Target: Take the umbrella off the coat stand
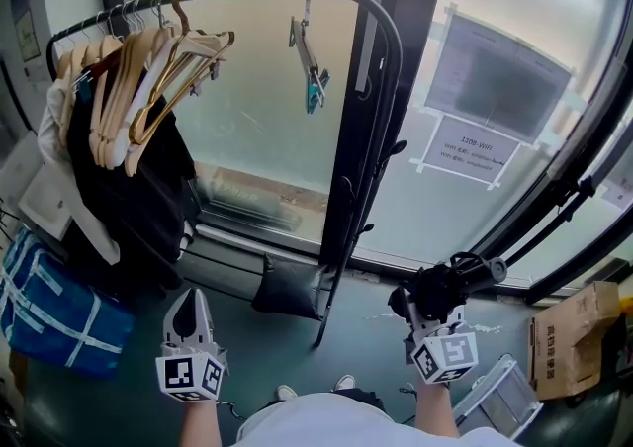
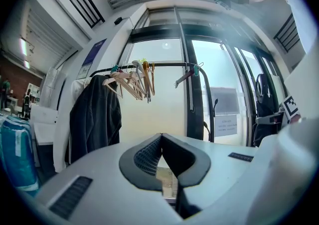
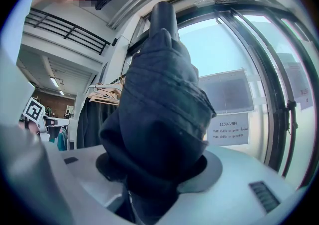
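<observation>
Umbrella (image 1: 450,285) already off the coat stand (image 1: 346,138), held level and well apart from the rail, probably to stay clear of the hangers (image 1: 148,69). Folded black bundle wedged between the right gripper (image 3: 154,169) pads, clamped wide around the fabric, one end poking past the fingertips. Left gripper (image 2: 162,152) pinched together, empty, low beside.

One coat stand (image 1: 376,89) is showing, carrying one clip hanger (image 1: 312,69) and a bunch of wooden hangers (image 1: 148,69) overlapping too closely to count. One umbrella (image 1: 450,284) and two grippers are appearing: left gripper (image 1: 188,305), right gripper (image 1: 435,321). Two paper notices (image 1: 495,74), one cardboard box (image 1: 574,351) and one blue bag (image 1: 54,312) are showing.
</observation>
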`<action>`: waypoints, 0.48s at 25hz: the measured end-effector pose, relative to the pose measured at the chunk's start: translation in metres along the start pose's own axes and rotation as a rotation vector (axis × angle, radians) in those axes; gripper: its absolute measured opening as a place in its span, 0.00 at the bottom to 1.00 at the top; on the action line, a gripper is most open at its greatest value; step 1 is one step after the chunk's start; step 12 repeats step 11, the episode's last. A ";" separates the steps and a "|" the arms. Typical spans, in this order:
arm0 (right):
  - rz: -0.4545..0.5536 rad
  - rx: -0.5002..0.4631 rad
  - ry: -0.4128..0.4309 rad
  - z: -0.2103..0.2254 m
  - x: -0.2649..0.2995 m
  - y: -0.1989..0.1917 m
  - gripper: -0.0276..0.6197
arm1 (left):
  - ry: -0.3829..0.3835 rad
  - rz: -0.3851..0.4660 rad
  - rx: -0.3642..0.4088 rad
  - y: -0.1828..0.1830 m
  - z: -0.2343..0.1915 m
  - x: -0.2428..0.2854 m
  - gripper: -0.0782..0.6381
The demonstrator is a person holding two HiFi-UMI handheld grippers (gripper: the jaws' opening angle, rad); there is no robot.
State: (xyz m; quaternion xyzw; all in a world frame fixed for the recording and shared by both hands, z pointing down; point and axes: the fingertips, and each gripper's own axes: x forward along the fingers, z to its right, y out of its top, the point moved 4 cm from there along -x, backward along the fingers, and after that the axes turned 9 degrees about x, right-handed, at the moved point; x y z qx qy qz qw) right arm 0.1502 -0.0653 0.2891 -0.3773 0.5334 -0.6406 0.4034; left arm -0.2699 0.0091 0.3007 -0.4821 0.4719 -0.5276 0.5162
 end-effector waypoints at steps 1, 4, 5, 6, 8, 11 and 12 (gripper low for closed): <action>0.000 -0.002 0.003 -0.001 0.001 0.000 0.42 | 0.003 0.001 -0.001 0.000 -0.001 -0.001 0.14; -0.003 -0.002 0.012 -0.005 0.004 0.000 0.42 | 0.012 -0.001 -0.003 0.000 -0.005 -0.002 0.14; -0.004 -0.001 0.014 -0.005 0.004 -0.001 0.42 | 0.013 -0.002 -0.003 0.000 -0.006 -0.002 0.14; -0.005 0.000 0.016 -0.006 0.005 -0.001 0.42 | 0.014 -0.003 -0.003 -0.001 -0.006 -0.002 0.14; -0.006 0.000 0.018 -0.006 0.005 -0.002 0.42 | 0.015 -0.005 -0.004 -0.002 -0.006 -0.002 0.14; -0.004 -0.002 0.020 -0.006 0.006 -0.003 0.42 | 0.014 -0.008 -0.011 -0.003 -0.006 -0.001 0.14; -0.004 -0.002 0.020 -0.006 0.006 -0.003 0.42 | 0.014 -0.008 -0.011 -0.003 -0.006 -0.001 0.14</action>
